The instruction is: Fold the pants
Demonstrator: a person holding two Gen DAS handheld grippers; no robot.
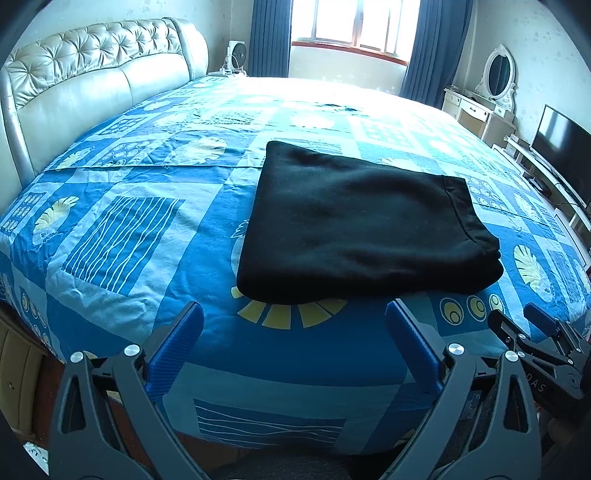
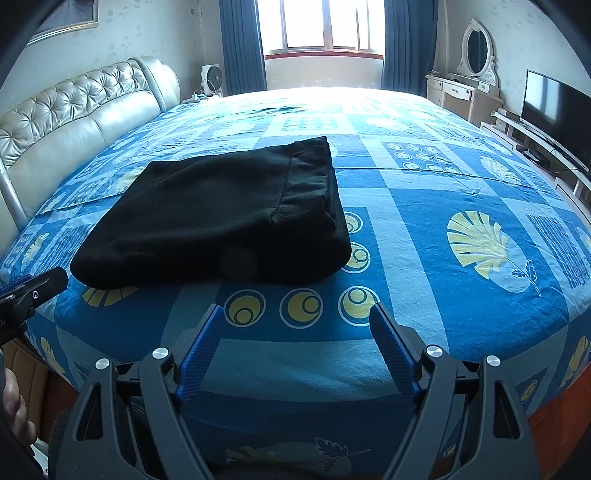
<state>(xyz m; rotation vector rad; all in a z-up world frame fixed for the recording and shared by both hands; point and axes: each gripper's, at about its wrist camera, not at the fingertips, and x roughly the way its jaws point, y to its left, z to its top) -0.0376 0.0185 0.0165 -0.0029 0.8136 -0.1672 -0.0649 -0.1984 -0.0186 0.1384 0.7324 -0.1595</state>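
Observation:
Black pants [image 1: 354, 225] lie folded into a flat rectangular stack on the blue patterned bed sheet [image 1: 122, 229]; they also show in the right wrist view [image 2: 221, 218], hem band at the right end. My left gripper [image 1: 293, 314] is open and empty, hovering just short of the stack's near edge. My right gripper [image 2: 295, 314] is open and empty, near the bed's front edge, to the right of the stack. The right gripper also shows at the left wrist view's right edge [image 1: 517, 317]. The left gripper's tip shows at the right wrist view's left edge [image 2: 40, 284].
A padded beige headboard [image 1: 92, 85] runs along the left. A window with blue curtains [image 1: 354, 22] is at the far side. A white dresser with an oval mirror [image 2: 476, 51] and a TV [image 2: 554, 110] on a low stand are on the right.

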